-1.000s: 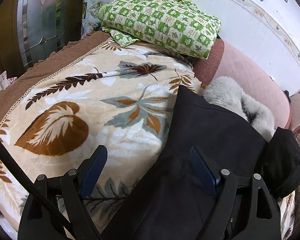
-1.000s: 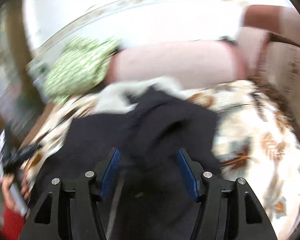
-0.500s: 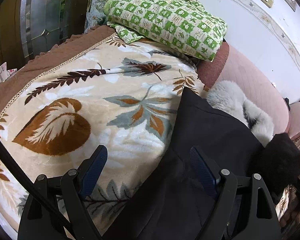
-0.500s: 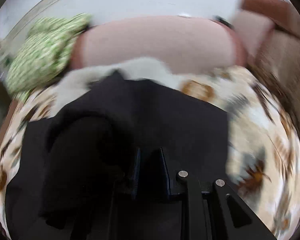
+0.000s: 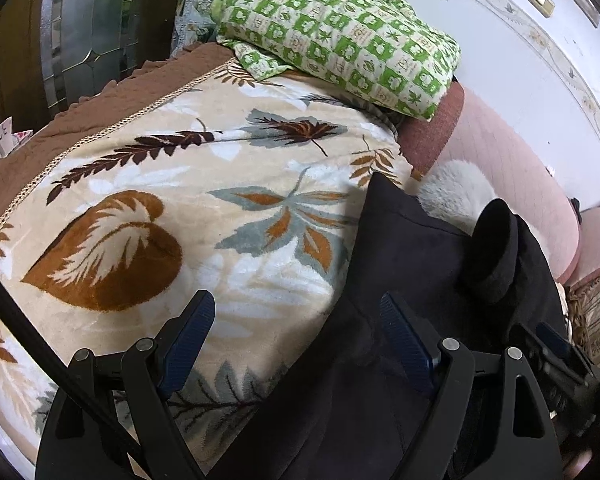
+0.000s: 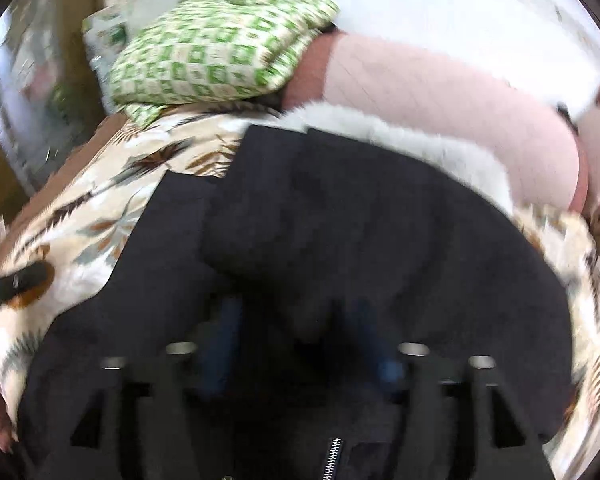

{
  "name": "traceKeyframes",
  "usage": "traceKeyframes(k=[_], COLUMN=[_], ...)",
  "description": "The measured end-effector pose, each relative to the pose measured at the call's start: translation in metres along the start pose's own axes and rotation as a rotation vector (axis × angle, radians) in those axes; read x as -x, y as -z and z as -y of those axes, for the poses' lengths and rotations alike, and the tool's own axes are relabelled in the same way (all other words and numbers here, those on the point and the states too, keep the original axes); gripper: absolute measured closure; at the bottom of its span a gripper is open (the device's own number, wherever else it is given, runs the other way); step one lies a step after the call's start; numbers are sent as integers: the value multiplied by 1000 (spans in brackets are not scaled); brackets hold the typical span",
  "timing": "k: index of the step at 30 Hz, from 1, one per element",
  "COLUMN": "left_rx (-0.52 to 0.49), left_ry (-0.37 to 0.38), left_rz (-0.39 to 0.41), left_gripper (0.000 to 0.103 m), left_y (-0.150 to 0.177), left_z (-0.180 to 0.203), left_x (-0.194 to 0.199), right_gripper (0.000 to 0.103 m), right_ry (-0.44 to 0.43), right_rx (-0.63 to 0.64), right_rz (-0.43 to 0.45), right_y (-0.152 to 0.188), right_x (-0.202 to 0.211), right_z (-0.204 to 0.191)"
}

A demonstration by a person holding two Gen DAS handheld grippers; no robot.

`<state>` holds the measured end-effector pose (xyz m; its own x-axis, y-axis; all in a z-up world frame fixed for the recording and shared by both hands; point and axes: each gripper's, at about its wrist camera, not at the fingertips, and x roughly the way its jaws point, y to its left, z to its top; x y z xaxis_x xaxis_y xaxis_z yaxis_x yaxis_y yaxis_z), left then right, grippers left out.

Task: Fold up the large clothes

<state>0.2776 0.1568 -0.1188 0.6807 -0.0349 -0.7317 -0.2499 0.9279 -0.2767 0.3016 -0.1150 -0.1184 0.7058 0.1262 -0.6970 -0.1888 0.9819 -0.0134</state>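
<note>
A black coat [image 5: 412, 280] with a white fur collar [image 5: 456, 196] lies on a leaf-patterned blanket [image 5: 180, 208]. My left gripper [image 5: 296, 336] is open and empty, over the coat's left edge, one finger above the blanket and one above the coat. In the blurred right wrist view the coat [image 6: 340, 216] fills the middle, its sleeve folded across the body, fur collar [image 6: 400, 136] at the far edge. My right gripper [image 6: 300, 344] stands open above the coat, a fold of sleeve lying between its fingers. The right gripper also shows in the left wrist view [image 5: 556, 352].
A green checked pillow [image 5: 340, 32] lies at the blanket's far end, against a pink sofa back [image 5: 512, 172] and white wall. A brown quilted border [image 5: 80, 116] runs along the left edge. A zipper [image 6: 332, 456] shows at the coat's near edge.
The right gripper carried the sleeve leftward across the coat while shut on it, and now its jaws have opened. The left gripper has stayed open and hardly moved.
</note>
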Motion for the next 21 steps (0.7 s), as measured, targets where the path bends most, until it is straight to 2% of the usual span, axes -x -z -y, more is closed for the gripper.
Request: traceKeyframes(k=[3, 6, 9, 11, 12, 13, 15, 18, 21], left_rx=[7, 12, 18, 21, 23, 27, 36, 49, 61], left_ry=[-1, -4, -1, -3, -5, -6, 0, 5, -6], left_rz=[-1, -6, -8, -4, -2, -3, -9, -9, 3], left_gripper=[19, 19, 19, 19, 19, 19, 19, 19, 19], left_y=[0, -1, -3, -4, -5, -6, -6, -7, -8], left_z=[-1, -3, -4, -5, -5, -6, -8, -10, -14], left_x=[1, -1, -1, -1, -1, -1, -2, -1, 2], right_gripper=[24, 25, 25, 42, 59, 70, 80, 82, 82], right_ry=[67, 109, 208, 274, 301, 296, 267, 234, 169], right_rx=[118, 166, 227, 249, 251, 235, 199, 160, 128], right_rz=[14, 4, 10, 28, 23, 11, 7, 43, 109], right_y=[-3, -6, -11, -15, -18, -21, -26, -28, -34], right_x=[-8, -28, -55, -63, -66, -67, -59, -35, 6], right_z=[-28, -45, -62, -66, -65, -61, -52, -47, -48])
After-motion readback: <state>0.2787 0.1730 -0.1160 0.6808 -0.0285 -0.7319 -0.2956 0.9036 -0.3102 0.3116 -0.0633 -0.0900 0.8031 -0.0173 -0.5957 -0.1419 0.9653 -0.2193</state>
